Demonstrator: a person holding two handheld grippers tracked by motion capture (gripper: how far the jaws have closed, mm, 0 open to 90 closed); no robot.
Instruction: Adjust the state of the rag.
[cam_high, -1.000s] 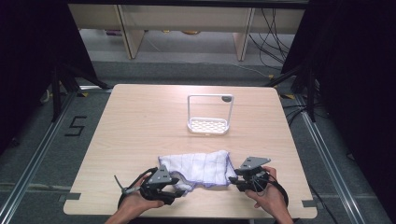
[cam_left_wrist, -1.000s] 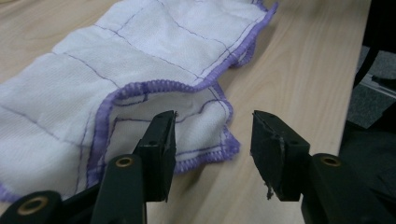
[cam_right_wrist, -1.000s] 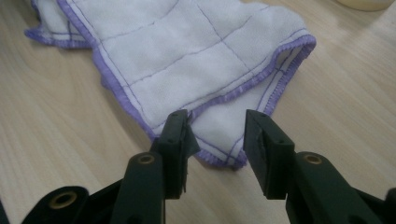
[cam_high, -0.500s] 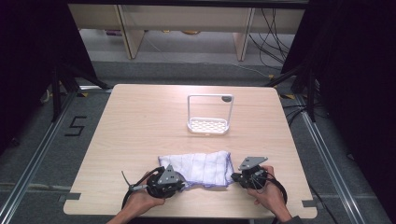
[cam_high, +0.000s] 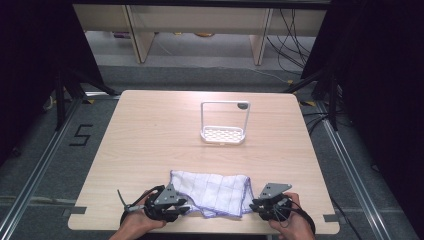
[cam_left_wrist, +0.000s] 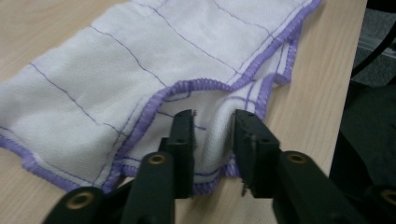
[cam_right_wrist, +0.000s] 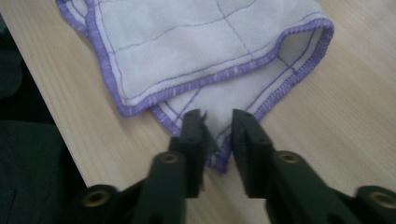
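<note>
A white cloth with purple stitching (cam_high: 210, 192) lies folded and rumpled near the table's front edge. My left gripper (cam_high: 186, 209) is at its left end and my right gripper (cam_high: 254, 204) at its right end. In the left gripper view the jaws (cam_left_wrist: 212, 126) have just been opening; a fold of the cloth (cam_left_wrist: 116, 79) sits loosely in the gap. In the right gripper view the jaws (cam_right_wrist: 218, 123) have also just been opening, and a corner of the cloth (cam_right_wrist: 187, 42) lies between them, not pinched.
A white wire rack (cam_high: 223, 132) with a tall handle frame stands upright past the middle of the wooden table (cam_high: 150, 130). The cloth's near hem lies close to the table's front edge. Dark floor and cables surround the table.
Both grippers have drawn back slightly toward the near edge of the table. The cloth lies where it did.
</note>
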